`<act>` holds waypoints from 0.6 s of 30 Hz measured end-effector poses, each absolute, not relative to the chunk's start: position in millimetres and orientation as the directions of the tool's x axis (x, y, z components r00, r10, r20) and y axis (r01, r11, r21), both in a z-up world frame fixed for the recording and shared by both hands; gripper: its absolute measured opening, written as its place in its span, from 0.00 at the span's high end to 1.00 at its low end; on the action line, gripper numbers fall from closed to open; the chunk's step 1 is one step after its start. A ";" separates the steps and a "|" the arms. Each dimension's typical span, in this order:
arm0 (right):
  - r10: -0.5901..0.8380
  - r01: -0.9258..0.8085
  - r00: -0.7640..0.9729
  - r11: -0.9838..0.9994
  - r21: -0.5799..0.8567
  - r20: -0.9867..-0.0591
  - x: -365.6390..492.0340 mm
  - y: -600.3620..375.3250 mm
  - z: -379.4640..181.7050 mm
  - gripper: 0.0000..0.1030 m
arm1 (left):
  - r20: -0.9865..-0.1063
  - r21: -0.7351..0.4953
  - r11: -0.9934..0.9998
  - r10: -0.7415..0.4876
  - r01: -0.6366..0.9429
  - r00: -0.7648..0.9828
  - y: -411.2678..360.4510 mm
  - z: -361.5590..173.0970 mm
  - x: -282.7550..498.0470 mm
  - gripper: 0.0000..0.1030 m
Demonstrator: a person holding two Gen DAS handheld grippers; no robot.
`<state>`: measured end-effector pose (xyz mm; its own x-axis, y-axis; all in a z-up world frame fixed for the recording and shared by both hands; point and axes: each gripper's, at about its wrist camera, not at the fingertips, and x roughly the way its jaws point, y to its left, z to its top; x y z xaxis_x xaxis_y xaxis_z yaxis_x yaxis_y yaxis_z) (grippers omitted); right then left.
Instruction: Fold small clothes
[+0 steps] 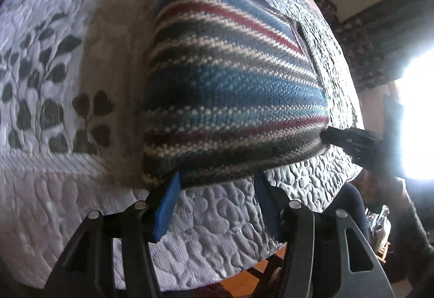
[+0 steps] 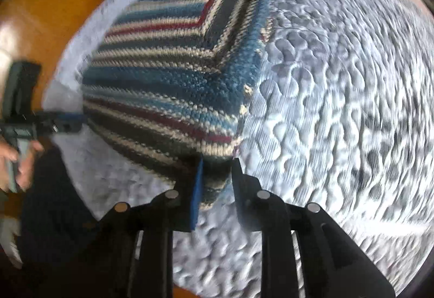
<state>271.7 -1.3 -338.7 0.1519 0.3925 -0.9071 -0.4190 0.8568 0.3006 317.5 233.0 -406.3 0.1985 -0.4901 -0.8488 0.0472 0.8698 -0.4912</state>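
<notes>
A striped knit garment (image 1: 233, 86) in blue, cream, dark red and grey lies folded on a grey quilted bedspread (image 1: 217, 216). In the left wrist view my left gripper (image 1: 217, 181) is open, its fingertips wide apart at the garment's near edge. The right gripper (image 1: 341, 139) shows there as a dark shape at the garment's right corner. In the right wrist view my right gripper (image 2: 217, 176) is shut on the near corner of the garment (image 2: 168, 86), and cloth hangs between its fingers. The left gripper (image 2: 65, 120) touches the garment's left corner, with a hand (image 2: 16, 162) holding it.
The bedspread has a dark leaf pattern (image 1: 40, 86) on its left part. Its edge drops off at the lower right, where a wooden floor (image 1: 244, 281) and a person's dark-clad leg (image 1: 352, 205) show. A bright window (image 1: 417, 113) glares at the right.
</notes>
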 end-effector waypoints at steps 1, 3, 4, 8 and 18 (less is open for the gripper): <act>0.405 -0.414 0.163 0.856 0.310 -0.900 268.0 -4.8 -330.7 0.81 | -0.842 -0.497 0.866 -0.497 0.056 0.209 234.0 -398.2 311.1 0.45; 0.415 -0.402 0.196 0.861 0.313 -0.889 254.8 -14.1 -312.4 0.80 | -0.842 -0.487 0.871 -0.488 0.065 0.230 236.7 -382.3 297.3 0.42; 0.421 -0.391 0.208 0.863 0.319 -0.883 247.3 -18.6 -304.4 0.78 | -0.846 -0.474 0.879 -0.472 0.055 0.249 238.3 -373.3 287.2 0.34; 0.442 -0.343 0.256 0.873 0.347 -0.860 213.7 -31.4 -281.2 0.57 | -0.874 -0.305 0.952 -0.295 0.036 0.385 233.0 -333.8 249.6 0.13; 0.081 -0.238 0.575 0.968 -0.072 -0.814 80.9 -16.8 -183.8 0.03 | -0.755 -0.022 0.987 0.088 -0.159 0.649 197.1 -213.6 131.4 0.12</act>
